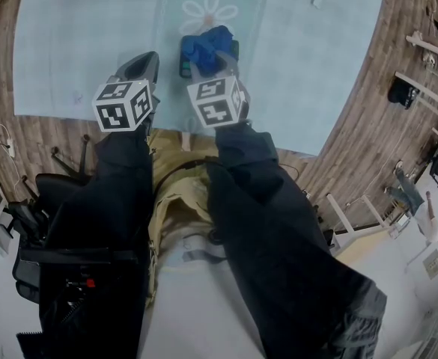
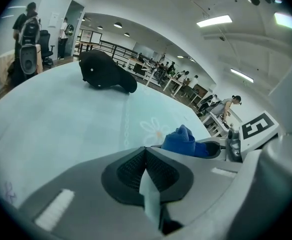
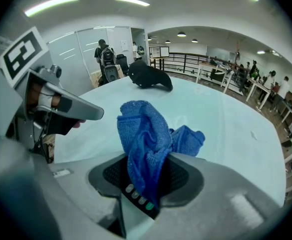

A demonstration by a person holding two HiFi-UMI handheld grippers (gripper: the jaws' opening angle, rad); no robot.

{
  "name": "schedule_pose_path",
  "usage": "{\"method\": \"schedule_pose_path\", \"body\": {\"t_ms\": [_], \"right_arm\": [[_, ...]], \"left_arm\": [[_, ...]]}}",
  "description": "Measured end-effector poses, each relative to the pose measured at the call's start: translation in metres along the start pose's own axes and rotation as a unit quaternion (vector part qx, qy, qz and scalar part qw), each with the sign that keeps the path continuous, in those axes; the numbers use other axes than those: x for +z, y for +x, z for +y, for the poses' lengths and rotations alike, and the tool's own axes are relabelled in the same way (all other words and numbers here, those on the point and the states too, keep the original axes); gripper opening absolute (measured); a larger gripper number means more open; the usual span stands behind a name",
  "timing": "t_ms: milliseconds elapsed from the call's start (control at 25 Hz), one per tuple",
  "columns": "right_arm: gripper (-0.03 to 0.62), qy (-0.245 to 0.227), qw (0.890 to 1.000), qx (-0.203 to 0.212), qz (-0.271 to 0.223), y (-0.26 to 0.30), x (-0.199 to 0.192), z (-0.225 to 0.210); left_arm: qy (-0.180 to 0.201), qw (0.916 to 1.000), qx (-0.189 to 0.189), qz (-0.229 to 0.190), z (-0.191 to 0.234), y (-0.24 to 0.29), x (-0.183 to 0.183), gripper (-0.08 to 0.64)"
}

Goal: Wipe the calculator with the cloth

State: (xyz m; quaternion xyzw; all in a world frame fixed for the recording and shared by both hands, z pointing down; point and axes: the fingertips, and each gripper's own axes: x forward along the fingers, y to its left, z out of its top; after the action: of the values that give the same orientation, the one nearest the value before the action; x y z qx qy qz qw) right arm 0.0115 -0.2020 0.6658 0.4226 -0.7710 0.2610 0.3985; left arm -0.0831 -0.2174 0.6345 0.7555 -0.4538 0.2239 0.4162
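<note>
A blue cloth (image 1: 207,45) lies bunched over a dark calculator (image 1: 183,67) on the pale blue table cover, just below a printed daisy. My right gripper (image 1: 214,63) is shut on the cloth (image 3: 146,144). In the right gripper view the cloth rises from between the jaws, and a strip of the calculator (image 3: 137,199) with small keys shows under it. My left gripper (image 1: 147,60) hovers just left of the calculator. Its jaws (image 2: 146,168) are shut with nothing in them, and the cloth (image 2: 181,141) shows beyond to its right.
A black cap-like object (image 3: 149,76) lies at the far side of the table (image 1: 69,43). A white scrap (image 1: 316,2) is at the far right. A black chair (image 1: 54,200) stands on the wooden floor beside me. People and desks fill the background.
</note>
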Motion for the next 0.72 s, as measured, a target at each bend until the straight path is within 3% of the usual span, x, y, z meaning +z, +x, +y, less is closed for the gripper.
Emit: {"method": "schedule_pose_path", "body": {"t_ms": [480, 600, 720], "right_arm": [[0.153, -0.017, 0.997, 0.079, 0.0, -0.001, -0.016, 0.057], [0.152, 0.001, 0.995, 0.101, -0.02, -0.016, -0.006, 0.061], [0.153, 0.001, 0.994, 0.094, -0.051, -0.035, 0.011, 0.05]], "left_arm": [[-0.014, 0.9997, 0.015, -0.012, 0.012, -0.011, -0.006, 0.002], [-0.017, 0.9995, 0.02, -0.018, 0.019, -0.017, -0.007, 0.002], [-0.018, 0.9993, 0.023, -0.025, 0.024, -0.023, -0.007, 0.002]]}}
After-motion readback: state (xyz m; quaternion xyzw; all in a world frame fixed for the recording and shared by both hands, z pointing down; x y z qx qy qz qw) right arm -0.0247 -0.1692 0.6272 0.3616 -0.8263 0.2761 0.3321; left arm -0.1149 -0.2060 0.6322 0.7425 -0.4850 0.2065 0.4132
